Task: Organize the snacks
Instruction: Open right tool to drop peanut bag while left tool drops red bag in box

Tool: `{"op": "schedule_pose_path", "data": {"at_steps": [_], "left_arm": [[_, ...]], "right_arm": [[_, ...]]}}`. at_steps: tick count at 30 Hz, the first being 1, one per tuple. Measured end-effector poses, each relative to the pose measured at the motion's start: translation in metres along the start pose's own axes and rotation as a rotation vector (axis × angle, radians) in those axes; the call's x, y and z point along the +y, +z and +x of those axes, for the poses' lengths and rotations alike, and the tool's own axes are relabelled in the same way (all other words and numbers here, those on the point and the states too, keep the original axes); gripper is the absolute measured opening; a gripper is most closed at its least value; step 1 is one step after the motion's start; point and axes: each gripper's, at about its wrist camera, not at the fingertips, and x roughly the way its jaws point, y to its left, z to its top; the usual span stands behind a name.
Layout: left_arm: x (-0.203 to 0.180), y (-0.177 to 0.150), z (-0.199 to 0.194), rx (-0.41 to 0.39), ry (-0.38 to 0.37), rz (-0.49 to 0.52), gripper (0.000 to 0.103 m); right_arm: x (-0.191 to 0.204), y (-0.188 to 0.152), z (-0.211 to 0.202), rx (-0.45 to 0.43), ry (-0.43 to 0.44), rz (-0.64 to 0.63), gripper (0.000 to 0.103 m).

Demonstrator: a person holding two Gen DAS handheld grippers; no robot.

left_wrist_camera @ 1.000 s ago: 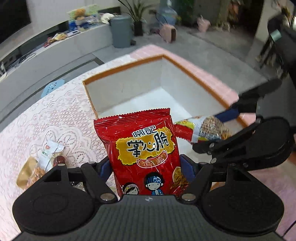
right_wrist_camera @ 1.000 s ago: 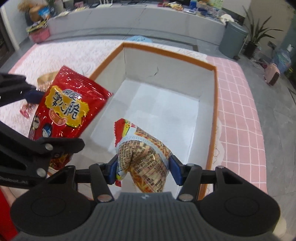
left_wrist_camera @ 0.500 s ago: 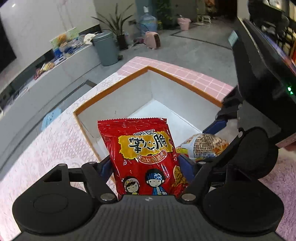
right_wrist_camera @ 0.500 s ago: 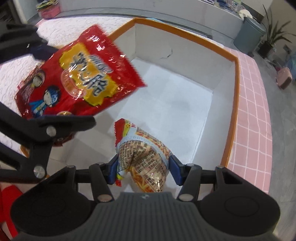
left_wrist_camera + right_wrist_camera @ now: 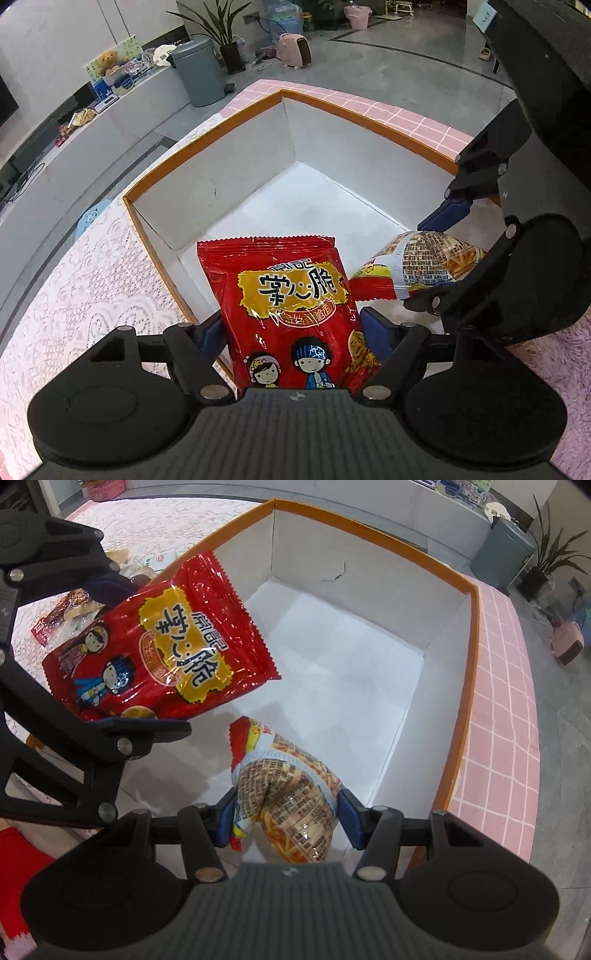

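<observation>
Left tool (image 5: 291, 332), jaws just widening, around red snack bag (image 5: 291, 295) over box (image 5: 221, 206)

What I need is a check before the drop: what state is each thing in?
left gripper: jaws just opening slightly, red snack bag between the pads, apparently gripped
right gripper: shut on patterned snack bag
red snack bag: tilted, held over the box
patterned snack bag: pinched, hanging over the box
box: upright, open-topped
loose snacks: lying on the lace cloth beside the box
</observation>
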Motion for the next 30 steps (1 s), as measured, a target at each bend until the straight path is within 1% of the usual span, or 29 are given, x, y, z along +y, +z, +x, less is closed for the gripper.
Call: {"op": "schedule_pose_path", "data": {"at_steps": [5,7,8,10,12,14,15,19,21,23,24,26,27,28,30], "left_arm": [[0.002,0.001,-0.006,-0.030,0.009,-0.004,0.092],[0.005,0.001,-0.010,-0.037,0.004,-0.024,0.093],[0.008,0.001,-0.012,-0.041,-0.007,-0.040,0.094],[0.014,0.002,-0.015,-0.048,-0.031,-0.073,0.095],[0.018,0.003,-0.018,-0.052,-0.047,-0.102,0.095],[0.019,0.003,-0.020,-0.048,-0.046,-0.118,0.095],[0.019,0.003,-0.021,-0.051,-0.043,-0.119,0.095],[0.017,0.005,-0.026,-0.062,-0.039,-0.112,0.095],[0.022,0.006,-0.028,-0.080,-0.043,-0.156,0.096],[0.027,0.009,-0.029,-0.090,-0.069,-0.215,0.096],[0.026,0.011,-0.028,-0.081,-0.082,-0.212,0.096],[0.021,0.013,-0.024,-0.066,-0.082,-0.170,0.096],[0.021,0.014,-0.022,-0.066,-0.081,-0.185,0.096],[0.025,0.014,-0.018,-0.063,-0.100,-0.226,0.096],[0.027,0.014,-0.010,-0.047,-0.147,-0.264,0.096]], "right_arm": [[-0.001,0.000,-0.002,-0.002,0.001,0.021,0.057],[-0.002,0.001,-0.003,0.004,0.001,0.032,0.057],[-0.003,0.001,-0.004,0.006,0.002,0.038,0.058],[-0.004,0.002,-0.006,0.003,0.004,0.051,0.065],[-0.005,0.003,-0.009,-0.009,-0.001,0.057,0.065],[-0.005,0.002,-0.011,-0.018,-0.004,0.060,0.068],[-0.006,0.001,-0.012,-0.023,-0.007,0.061,0.068],[-0.004,-0.002,-0.018,-0.040,-0.010,0.065,0.072],[-0.002,-0.002,-0.022,-0.049,-0.015,0.062,0.074],[-0.001,-0.002,-0.026,-0.055,-0.021,0.065,0.079],[-0.001,-0.003,-0.026,-0.057,-0.023,0.069,0.080],[-0.001,-0.004,-0.027,-0.058,-0.023,0.073,0.080],[-0.001,-0.004,-0.027,-0.057,-0.025,0.074,0.081],[-0.001,-0.005,-0.028,-0.057,-0.027,0.075,0.082],[-0.002,-0.006,-0.026,-0.059,-0.024,0.078,0.082]]}}
